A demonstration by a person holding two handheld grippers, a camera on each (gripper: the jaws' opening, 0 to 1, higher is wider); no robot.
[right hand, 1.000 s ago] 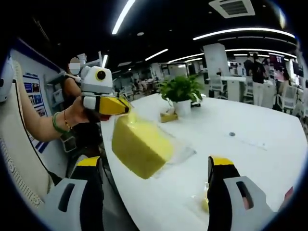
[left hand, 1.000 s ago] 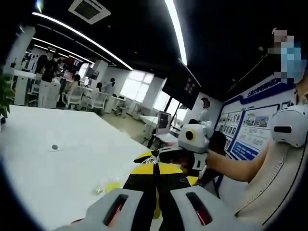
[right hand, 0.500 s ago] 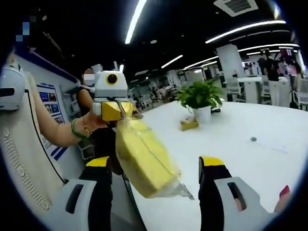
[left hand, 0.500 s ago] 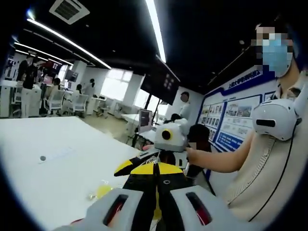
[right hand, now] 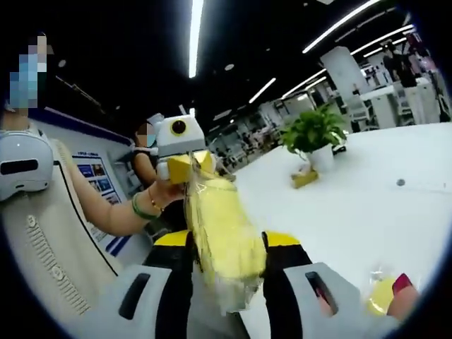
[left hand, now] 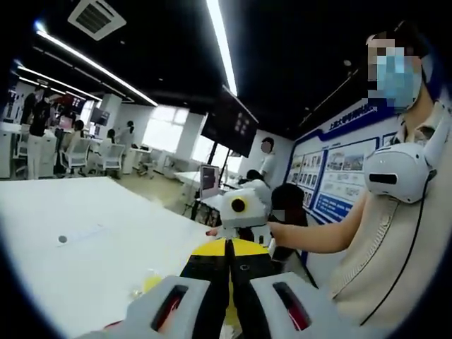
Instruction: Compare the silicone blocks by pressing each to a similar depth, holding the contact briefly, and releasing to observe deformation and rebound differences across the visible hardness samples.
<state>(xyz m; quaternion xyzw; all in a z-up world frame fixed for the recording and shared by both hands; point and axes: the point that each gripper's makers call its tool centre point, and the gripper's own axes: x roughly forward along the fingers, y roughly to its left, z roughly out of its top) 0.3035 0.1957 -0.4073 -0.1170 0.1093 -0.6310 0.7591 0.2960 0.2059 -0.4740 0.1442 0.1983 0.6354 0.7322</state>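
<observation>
Left gripper: seen in the right gripper view, held up in the air by the person's hand; its yellow-tipped fingers are together on the top edge of the clear plastic bag. In the left gripper view its own black fingers lie closed side by side.

Right gripper: its black, yellow-tipped fingers stand on each side of the soft yellow silicone block and press on its two faces; the block fills the gap between them. In the left gripper view this gripper is just beyond the left fingers.

Yellow block: it is inside the clear bag, hanging tilted in the air between both grippers, above the edge of the white bench.

Second sample: a small yellow piece in clear wrap lies on the bench near the right gripper's body, beside a small red thing; in the left gripper view, a yellow lump lies on the bench.

Bench: a green potted plant stands far on it, with a small yellow box just beside the pot.

Person: a green bracelet is on the wrist; cream knitted clothing is near.
</observation>
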